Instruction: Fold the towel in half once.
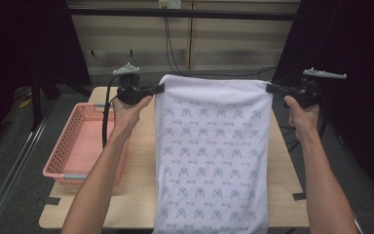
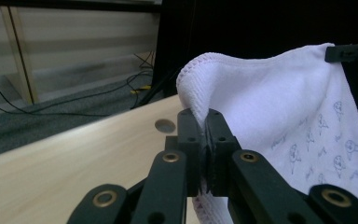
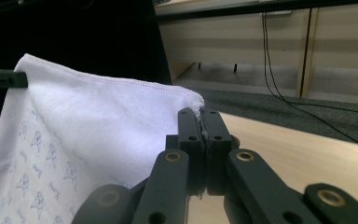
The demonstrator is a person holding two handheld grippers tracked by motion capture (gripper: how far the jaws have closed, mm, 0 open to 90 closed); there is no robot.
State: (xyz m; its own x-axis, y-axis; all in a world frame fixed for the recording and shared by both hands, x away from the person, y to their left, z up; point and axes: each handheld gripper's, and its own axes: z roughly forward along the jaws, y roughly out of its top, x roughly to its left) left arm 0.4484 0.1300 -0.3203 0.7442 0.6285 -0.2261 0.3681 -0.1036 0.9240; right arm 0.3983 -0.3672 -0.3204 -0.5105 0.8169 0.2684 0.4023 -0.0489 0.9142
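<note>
A: Towel (image 1: 212,156) is white with a small blue print. It hangs spread between the two claws, top edge taut and raised; the lower part drapes down over the tabletop (image 1: 136,195) toward the near edge.

B: Grip?

A: Left claw (image 1: 159,89) is clamped on the top left corner, right claw (image 1: 271,88) on the top right. In each gripper view the jaws are pressed together with cloth pinched between them.

B: Step?

A: Judged as the spread-and-lift before a fold or lay-down. The next move likely calls for keeping both corners level and the edge tight, then carrying them together so the cloth lands without wrinkles.

B: Hand pose?

A: Both forearms reach forward, well apart. Left hand (image 1: 129,109) and right hand (image 1: 302,114) hold the grippers roughly level, claws pointing inward at each other.

B: Surroundings?

A: Pink basket (image 1: 85,141) on the tabletop, left of the towel.
</note>
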